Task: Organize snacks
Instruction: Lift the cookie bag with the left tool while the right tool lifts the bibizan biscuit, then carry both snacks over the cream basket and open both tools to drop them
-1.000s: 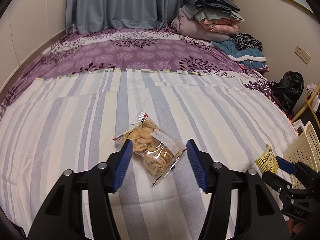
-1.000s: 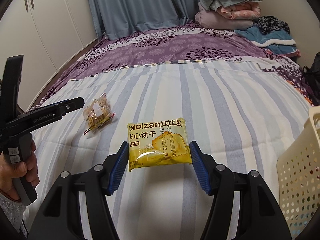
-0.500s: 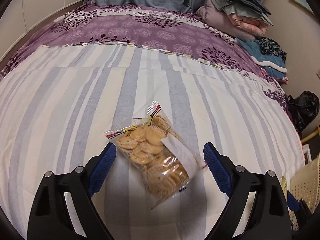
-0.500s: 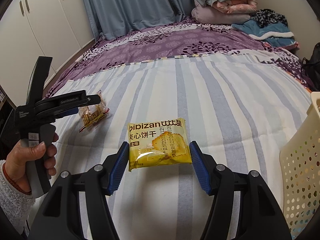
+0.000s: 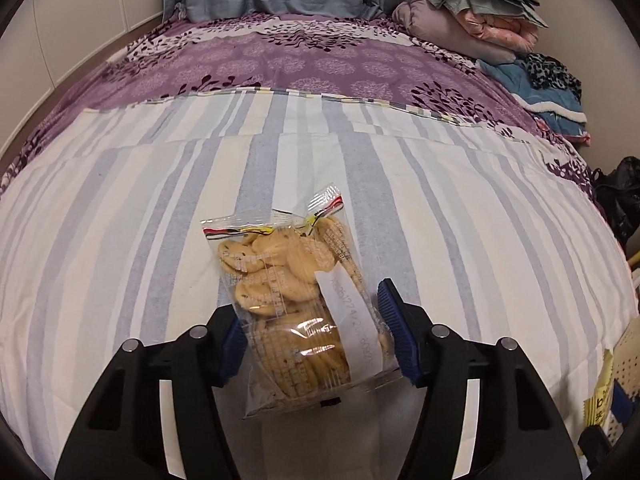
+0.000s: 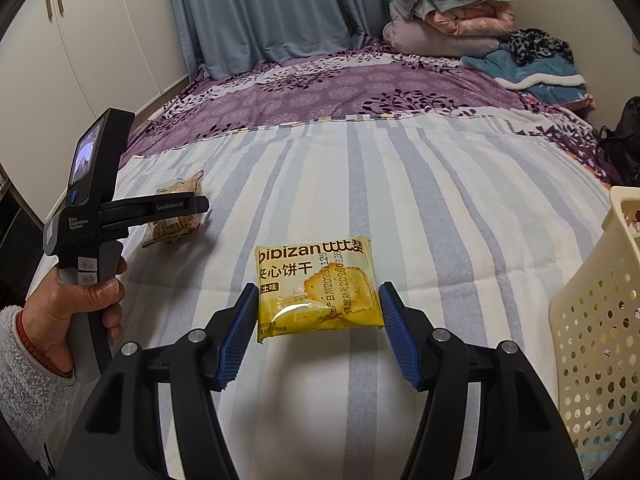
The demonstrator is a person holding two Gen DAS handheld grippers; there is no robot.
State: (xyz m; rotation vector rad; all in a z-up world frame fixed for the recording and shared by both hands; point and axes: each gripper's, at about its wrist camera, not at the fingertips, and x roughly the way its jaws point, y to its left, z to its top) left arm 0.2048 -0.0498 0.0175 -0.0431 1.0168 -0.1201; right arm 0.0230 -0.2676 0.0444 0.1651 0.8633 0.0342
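Note:
A clear bag of round cookies [image 5: 296, 304] lies on the striped bedspread. My left gripper [image 5: 310, 328] has its blue pads on both sides of the bag's near half, closed in on it. The same bag [image 6: 176, 216] shows in the right wrist view under the left gripper [image 6: 196, 204]. My right gripper [image 6: 318, 328] is shut on a yellow biscuit packet [image 6: 318, 284] and holds it above the bed. The packet's edge [image 5: 600, 400] shows at the lower right of the left wrist view.
A cream perforated plastic basket [image 6: 596, 320] stands at the right edge of the bed. Folded blankets and clothes [image 5: 472, 12] are piled at the far right corner. White wardrobes [image 6: 80, 52] line the left wall. A black bag [image 5: 620, 196] sits on the floor at right.
My left gripper moved forward and down over the cookie bag and its jaws closed in from wide open to grip the bag's sides. The right gripper kept holding the yellow packet.

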